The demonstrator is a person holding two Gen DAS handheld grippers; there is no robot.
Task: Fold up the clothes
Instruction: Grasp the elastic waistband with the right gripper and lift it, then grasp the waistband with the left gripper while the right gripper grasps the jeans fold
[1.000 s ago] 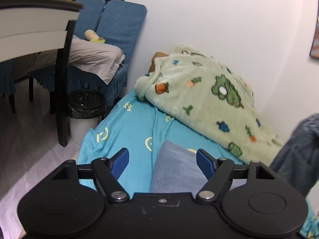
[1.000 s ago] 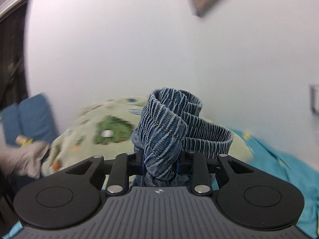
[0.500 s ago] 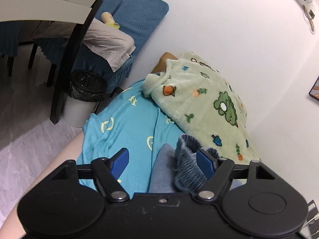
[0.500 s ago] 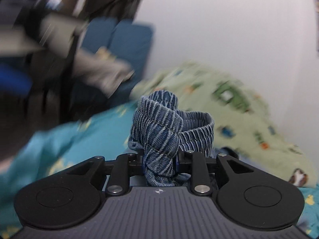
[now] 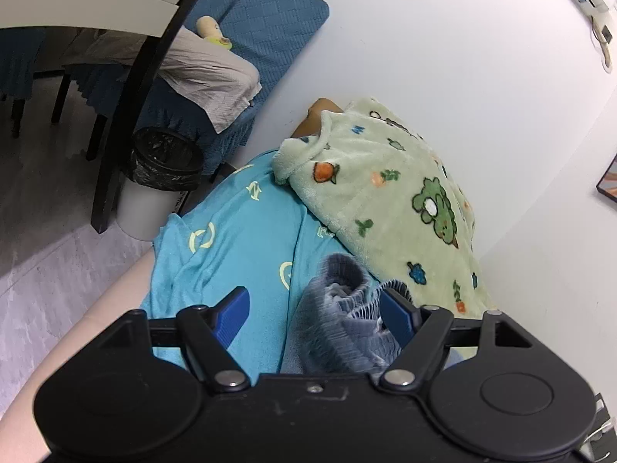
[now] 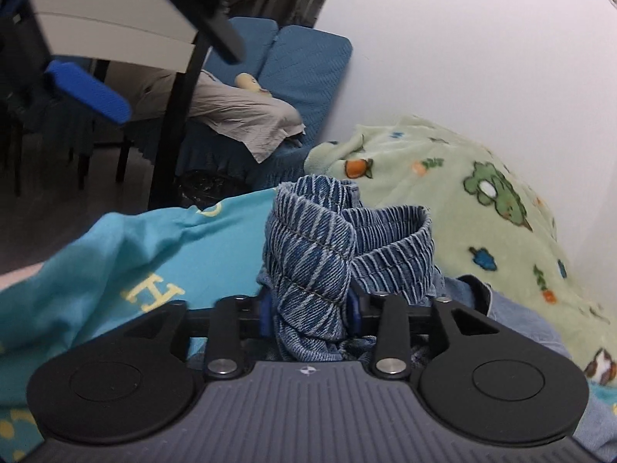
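My right gripper is shut on the bunched elastic waistband of blue denim pants, held just above the bed. In the left wrist view the same denim pants sit between my open left gripper's blue fingers, close to the right finger; the jaws stand wide apart and grip nothing. The pants rest over a turquoise sheet with yellow prints. In the right wrist view one blue finger of the left gripper shows at the upper left.
A green cartoon-print blanket lies along the white wall on the bed. A black-lined bin stands on the floor by a dark table leg. Blue-covered chairs with beige cloth stand behind.
My right gripper swung down and left with the denim waistband, bringing it between the left gripper's open fingers. The left gripper tilted and stayed open.
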